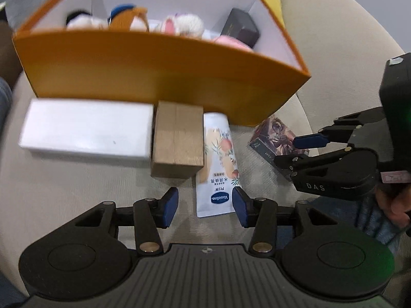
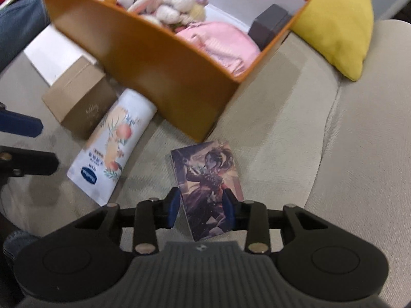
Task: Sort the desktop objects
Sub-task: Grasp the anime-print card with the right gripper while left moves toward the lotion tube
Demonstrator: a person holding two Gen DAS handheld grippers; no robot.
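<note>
so the left gripper (image 1: 205, 205) is spread wide with nothing clamped, its blue pads (image 1: 169, 206) sit either side of the flat bottom end of a Vaseline tube (image 1: 218, 164), which lies on the beige cushion (image 1: 77, 187) but isn't squeezed. Right gripper (image 2: 201, 209) is also parted, straddling the lower half of a little illustrated card box (image 2: 208, 179) that lies flat on the cushion; the pads look just beside its edges rather than pressing on it. Moving outward: left of the tube, touching it, is a brown cardboard box (image 1: 177, 138), and left of that a white box (image 1: 87, 128). Right behind all of those is the orange bin (image 1: 154, 69), holding plush toys (image 2: 164, 5), something pink (image 2: 221, 41) and a dark case (image 2: 269, 25) in the corner. A yellow pillow (image 2: 336, 23) sits just beside the bin on the right
</note>
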